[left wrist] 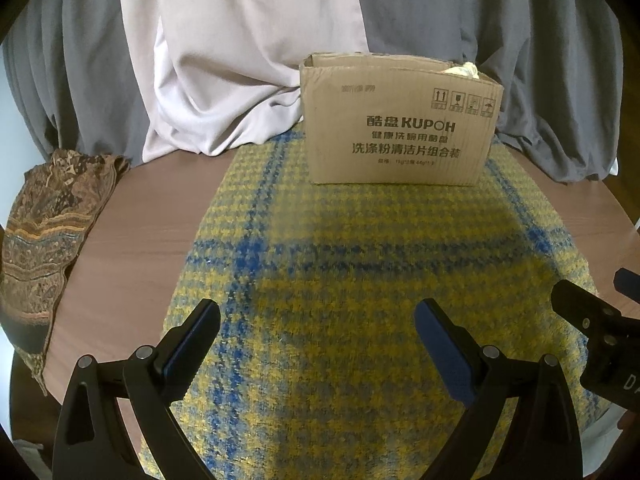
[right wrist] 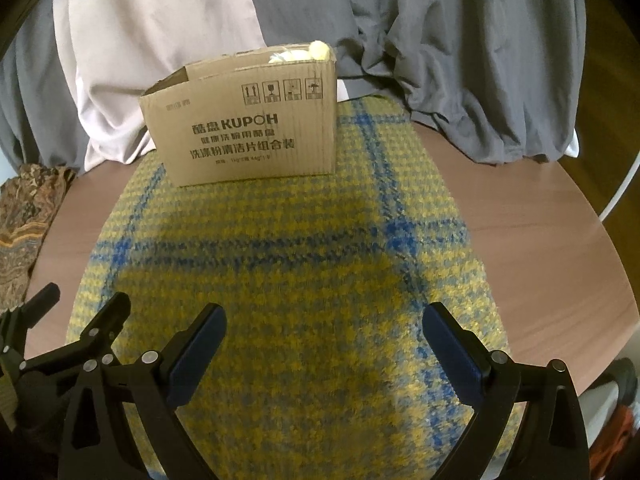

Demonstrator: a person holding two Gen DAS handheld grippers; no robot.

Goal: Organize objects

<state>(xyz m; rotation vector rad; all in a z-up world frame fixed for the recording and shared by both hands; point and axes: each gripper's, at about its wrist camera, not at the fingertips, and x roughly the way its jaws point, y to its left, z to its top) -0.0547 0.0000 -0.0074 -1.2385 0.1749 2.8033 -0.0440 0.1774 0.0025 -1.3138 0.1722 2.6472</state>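
Note:
A yellow and blue checked cloth (left wrist: 360, 264) (right wrist: 288, 280) lies spread over the middle of a round brown table (left wrist: 132, 232) (right wrist: 540, 232). At its far end stands an open cardboard box (left wrist: 400, 120) (right wrist: 248, 124) with something pale yellow (left wrist: 466, 69) (right wrist: 304, 53) showing at its top right corner. A brown patterned cloth (left wrist: 48, 232) (right wrist: 24, 216) lies folded on the table's left side. My left gripper (left wrist: 318, 320) hangs open over the near part of the checked cloth, holding nothing. Beside it my right gripper (right wrist: 324, 324) is open too, also empty.
Grey and pale lilac fabric (left wrist: 240, 60) (right wrist: 460, 40) is heaped along the far edge of the table, behind the box. A white curved rim (right wrist: 624, 184) runs along the right. The right gripper's body (left wrist: 600, 332) shows at the edge of the left wrist view.

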